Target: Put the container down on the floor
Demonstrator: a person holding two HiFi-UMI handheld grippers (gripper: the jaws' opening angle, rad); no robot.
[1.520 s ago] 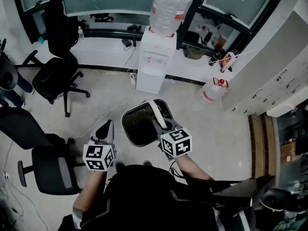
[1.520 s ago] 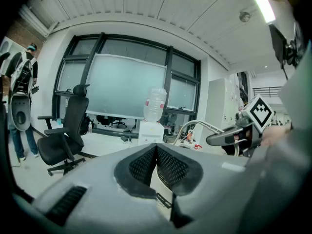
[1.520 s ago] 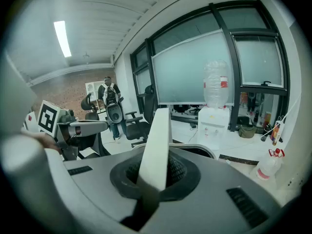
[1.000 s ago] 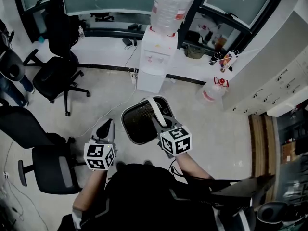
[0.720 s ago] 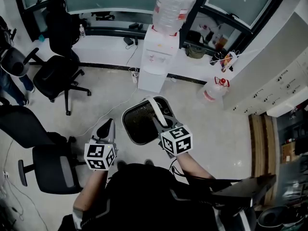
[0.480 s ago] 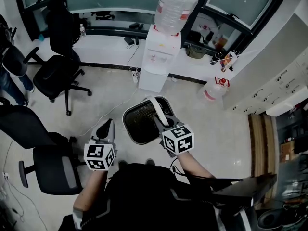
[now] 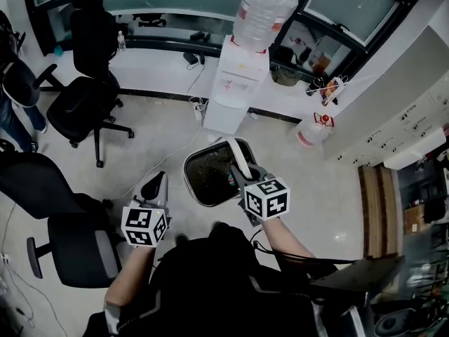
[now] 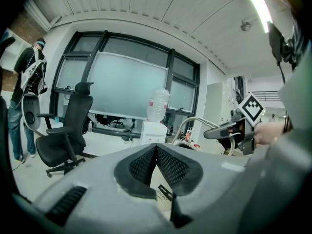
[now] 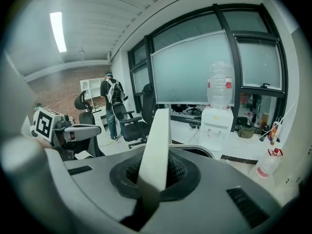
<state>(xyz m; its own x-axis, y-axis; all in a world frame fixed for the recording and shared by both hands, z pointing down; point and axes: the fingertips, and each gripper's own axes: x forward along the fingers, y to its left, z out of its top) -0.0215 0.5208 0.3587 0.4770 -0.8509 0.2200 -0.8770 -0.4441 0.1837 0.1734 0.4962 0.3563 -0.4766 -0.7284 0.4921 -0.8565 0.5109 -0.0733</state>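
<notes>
The container [image 7: 208, 176] is a dark, round-cornered bin with a mesh inside and a white strap handle [image 7: 240, 160]. It hangs above the pale floor in the head view. My right gripper [image 7: 242, 179] is shut on that handle, which stands up between the pads in the right gripper view as a white handle [image 9: 157, 140]; the bin's rim [image 9: 200, 151] shows just behind. My left gripper [image 7: 156, 189] is held out to the left of the bin, apart from it. Its jaws are shut with nothing between them in the left gripper view [image 8: 156, 161].
A white water dispenser [image 7: 231, 86] with a big bottle on top stands beyond the bin. A spare water jug [image 7: 309, 135] sits on the floor at the right. Black office chairs [image 7: 78, 107] [image 7: 59, 239] and a person [image 7: 10, 111] are at the left. Cabinets [image 7: 403, 128] line the right.
My right gripper and the hanging bin have drifted slightly to the right in the head view. The left gripper has hardly moved.
</notes>
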